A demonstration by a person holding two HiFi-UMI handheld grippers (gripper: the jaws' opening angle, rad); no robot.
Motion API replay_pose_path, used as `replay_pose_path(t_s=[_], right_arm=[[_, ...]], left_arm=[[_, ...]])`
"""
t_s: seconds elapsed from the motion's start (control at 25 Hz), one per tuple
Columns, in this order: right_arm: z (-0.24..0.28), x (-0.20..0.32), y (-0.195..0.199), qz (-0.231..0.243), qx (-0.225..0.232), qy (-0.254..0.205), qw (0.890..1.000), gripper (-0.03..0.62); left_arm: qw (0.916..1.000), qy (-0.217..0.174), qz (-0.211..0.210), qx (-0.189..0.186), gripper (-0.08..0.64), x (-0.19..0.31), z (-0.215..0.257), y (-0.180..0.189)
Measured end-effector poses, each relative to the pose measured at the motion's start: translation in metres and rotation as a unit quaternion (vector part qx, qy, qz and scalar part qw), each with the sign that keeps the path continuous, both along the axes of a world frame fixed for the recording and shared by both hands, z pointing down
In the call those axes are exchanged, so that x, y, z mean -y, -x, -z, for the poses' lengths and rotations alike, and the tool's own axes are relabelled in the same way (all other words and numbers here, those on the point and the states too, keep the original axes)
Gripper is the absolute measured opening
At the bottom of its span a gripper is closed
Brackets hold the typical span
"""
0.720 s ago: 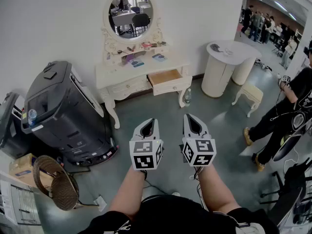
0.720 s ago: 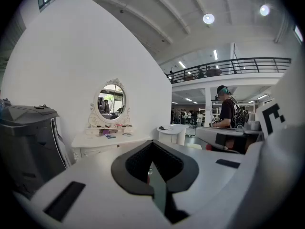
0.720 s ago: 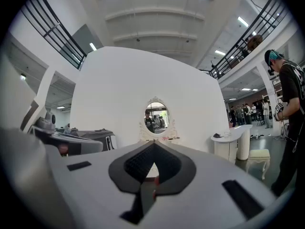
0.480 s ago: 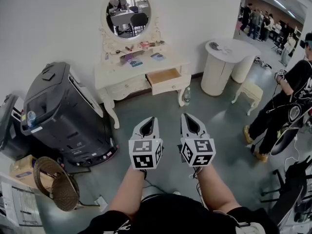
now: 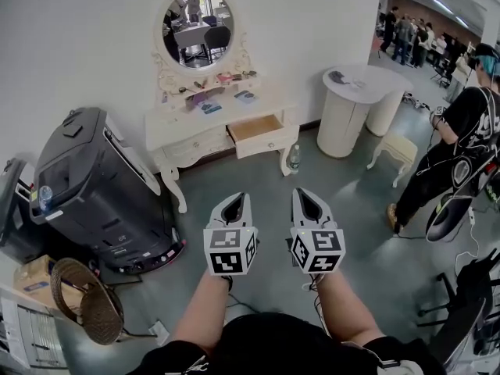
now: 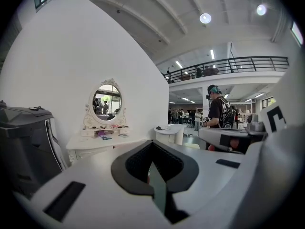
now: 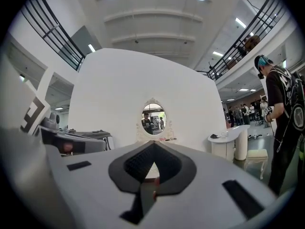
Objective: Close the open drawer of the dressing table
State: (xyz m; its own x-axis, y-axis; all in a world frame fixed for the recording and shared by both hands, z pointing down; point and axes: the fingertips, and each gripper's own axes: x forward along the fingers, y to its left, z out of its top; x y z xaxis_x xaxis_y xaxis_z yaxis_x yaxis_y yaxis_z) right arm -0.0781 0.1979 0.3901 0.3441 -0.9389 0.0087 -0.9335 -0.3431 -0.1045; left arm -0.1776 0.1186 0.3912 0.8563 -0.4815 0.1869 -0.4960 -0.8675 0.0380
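drawer (image 5: 258, 129): pulled out, bare wood inside | left hand-held gripper (image 5: 236, 198), right hand-held gripper (image 5: 307, 194): jaws together

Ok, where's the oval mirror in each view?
Head view: the mirror is at the top, left of centre.
Left gripper view: the mirror is left of centre, at mid height.
Right gripper view: the mirror is near the centre of the picture.
Shared landmark: the round table stands to the mirror's right in all three.
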Motion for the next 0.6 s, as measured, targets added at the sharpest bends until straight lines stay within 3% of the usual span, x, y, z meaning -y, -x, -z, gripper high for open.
replay_pose_path(t_s=[0.32,0.6], right_arm=[[-0.019,-0.031,-0.046,-0.009,0.021,0.014,1.0,0.009],[-0.026,-0.023,-0.064,0.01,0.017,0.026,0.999,0.009]], left_arm=[[0.9999,0.009,-0.001,0.008,-0.004,-0.031,-0.013,-0.042],[0.9999,0.013,0.009,0.006,-0.005,-0.022,-0.012,-0.065]])
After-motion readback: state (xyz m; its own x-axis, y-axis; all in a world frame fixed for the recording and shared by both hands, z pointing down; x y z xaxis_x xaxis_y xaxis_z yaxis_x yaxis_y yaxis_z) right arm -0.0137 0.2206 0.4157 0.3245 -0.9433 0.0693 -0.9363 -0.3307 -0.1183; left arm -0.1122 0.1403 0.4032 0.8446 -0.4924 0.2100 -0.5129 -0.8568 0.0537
